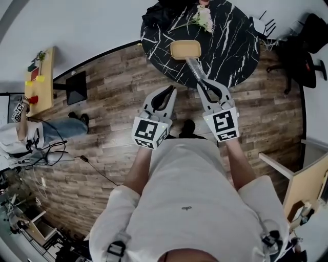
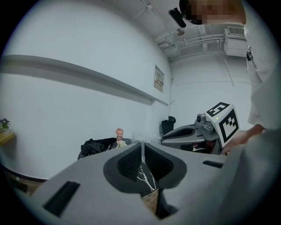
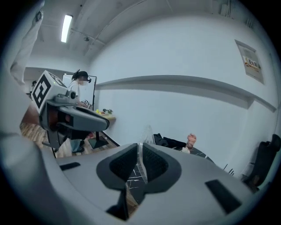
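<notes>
Your right gripper (image 1: 202, 82) is clamped on a clear plastic piece (image 1: 193, 66). In the right gripper view the two pads press flat on that thin sheet, and it stands up out of them on edge. From the head view, the plastic runs from the jaws at the near edge of the round black marble table (image 1: 233, 48) inward over the tabletop. Its far end is at a tan tray (image 1: 185, 49); I cannot tell whether the two touch. The tray lies on the table, a little in from the near edge.

Your left gripper (image 1: 170, 91) has its jaws together, with only a thin pale slit between the pads in the left gripper view and nothing gripped. It hangs over the wooden floor (image 1: 113, 97) just off the table's near edge, beside the right gripper and apart from the plastic.

On the far side of the table from you lie white flowers (image 1: 204, 18), and a black cloth (image 1: 163, 14) is heaped just beside them. A black chair (image 1: 306, 48) stands near the table, on your right.
</notes>
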Demonstrator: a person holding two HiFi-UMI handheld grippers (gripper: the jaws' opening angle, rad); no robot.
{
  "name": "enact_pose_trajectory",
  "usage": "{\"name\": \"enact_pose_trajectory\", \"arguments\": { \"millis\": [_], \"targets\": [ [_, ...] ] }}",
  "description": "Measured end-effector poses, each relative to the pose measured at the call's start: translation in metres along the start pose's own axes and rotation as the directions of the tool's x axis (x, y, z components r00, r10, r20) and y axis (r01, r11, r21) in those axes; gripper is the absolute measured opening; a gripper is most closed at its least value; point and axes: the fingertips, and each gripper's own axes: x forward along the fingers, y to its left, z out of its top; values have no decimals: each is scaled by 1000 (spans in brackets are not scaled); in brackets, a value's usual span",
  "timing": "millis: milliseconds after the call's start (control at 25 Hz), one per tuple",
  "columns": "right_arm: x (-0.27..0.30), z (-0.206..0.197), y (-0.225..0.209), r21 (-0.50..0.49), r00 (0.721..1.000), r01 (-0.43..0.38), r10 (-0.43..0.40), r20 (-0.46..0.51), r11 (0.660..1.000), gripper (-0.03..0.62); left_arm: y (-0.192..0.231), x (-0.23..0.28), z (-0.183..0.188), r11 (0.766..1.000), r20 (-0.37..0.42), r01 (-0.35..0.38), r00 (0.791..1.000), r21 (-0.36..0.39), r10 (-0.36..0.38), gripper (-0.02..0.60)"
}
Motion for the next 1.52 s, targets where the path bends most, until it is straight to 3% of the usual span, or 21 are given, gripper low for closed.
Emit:
{"name": "enact_pose_trajectory", "arguments": {
  "millis": [360,880,1520],
  "targets": [
    [2,25,14,111,995,-75,68,71,991,41,15,-10,7,1000,19,-19,1000,-22,19,6],
    [-4,28,20,210,987,-132,108,122,969,41,10,-11,10,1000,30,-11,999,-28,12,5],
    [-16,30,25,240,984,-145,114,138,960,40,-2,-17,13,1000,32,4,999,-20,-3,5]
  ]
}}
